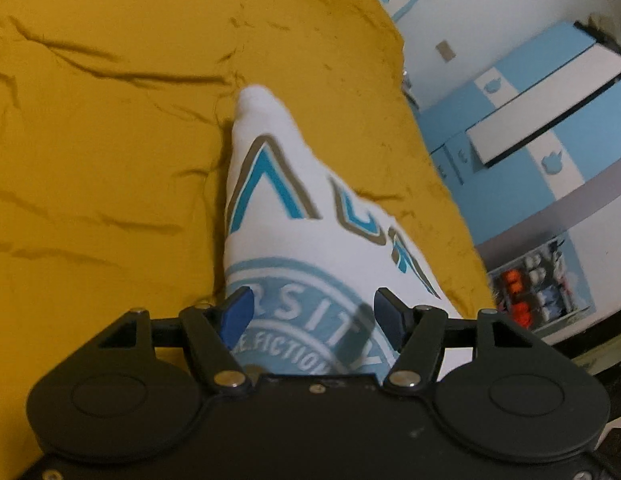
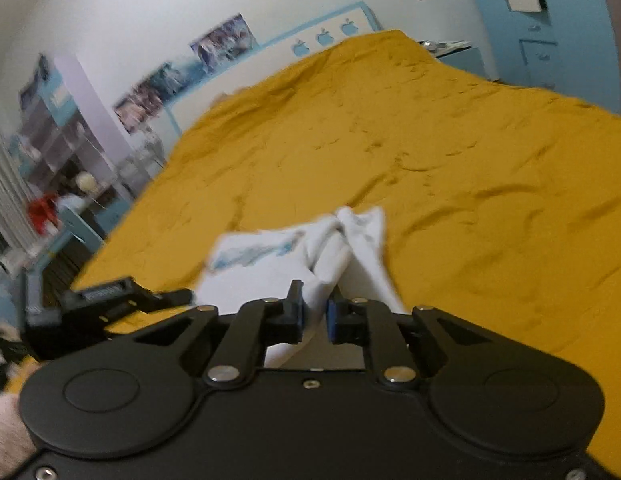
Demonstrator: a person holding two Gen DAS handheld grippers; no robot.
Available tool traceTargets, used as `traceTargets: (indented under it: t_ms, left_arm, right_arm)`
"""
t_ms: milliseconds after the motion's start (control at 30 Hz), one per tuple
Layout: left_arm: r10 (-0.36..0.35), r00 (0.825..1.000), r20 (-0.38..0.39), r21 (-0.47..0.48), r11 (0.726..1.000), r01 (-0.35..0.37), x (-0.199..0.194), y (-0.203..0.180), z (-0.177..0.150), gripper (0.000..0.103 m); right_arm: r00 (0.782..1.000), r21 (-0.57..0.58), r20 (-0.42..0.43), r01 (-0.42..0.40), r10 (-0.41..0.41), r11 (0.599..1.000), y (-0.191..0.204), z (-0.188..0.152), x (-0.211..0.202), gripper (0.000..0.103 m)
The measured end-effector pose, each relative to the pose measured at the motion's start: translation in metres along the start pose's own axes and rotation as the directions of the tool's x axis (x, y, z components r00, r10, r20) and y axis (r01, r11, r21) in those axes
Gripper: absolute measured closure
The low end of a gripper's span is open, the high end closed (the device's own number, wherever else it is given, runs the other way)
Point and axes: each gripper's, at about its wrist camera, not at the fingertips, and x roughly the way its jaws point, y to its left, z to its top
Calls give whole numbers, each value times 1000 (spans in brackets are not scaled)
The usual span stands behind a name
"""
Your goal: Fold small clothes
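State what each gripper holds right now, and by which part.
The right gripper is shut on a bunched fold of the white printed garment, near its edge. The left gripper is open above the garment's printed front and holds nothing.

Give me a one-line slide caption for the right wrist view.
Right gripper shut on a bunched fold of the white shirt over the yellow bedspread.

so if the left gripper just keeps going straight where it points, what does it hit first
Probably the white shirt: it lies right between and ahead of the open left gripper, stretching forward on the yellow bedspread. Depth is hard to judge.
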Motion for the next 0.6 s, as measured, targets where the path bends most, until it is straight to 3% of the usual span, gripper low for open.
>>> traceTargets:
  t_ms: [100,167,233,300,467,600]
  left_arm:
    - [27,1000,-7,22,999,-27,7,1,-4,36]
    - [32,999,-8,46,998,-32,5,-2,0,36]
    - [39,999,4,68,997,-39,-3,-4,8,36]
    - [44,999,25,79,996,-46,-6,-2,19,34]
    - [81,994,76,67,994,-86,5,4,50,34]
    - [101,991,83,35,994,-104,23,12,70,34]
  right_arm:
    - [992,82,-130,14,-3,997,-29,-24,30,90]
    - [992,127,-119,-12,28,992,-38,-27,28,86]
    - [995,144,-91,-23,37,989,-39,-17,20,70]
    - [999,120,-16,-34,36,992,-35,1,11,46]
    - [993,-34,43,-104,106,994,-18,60,57,46]
    - [990,-64,-81,-122,117,990,-8,85,134,57]
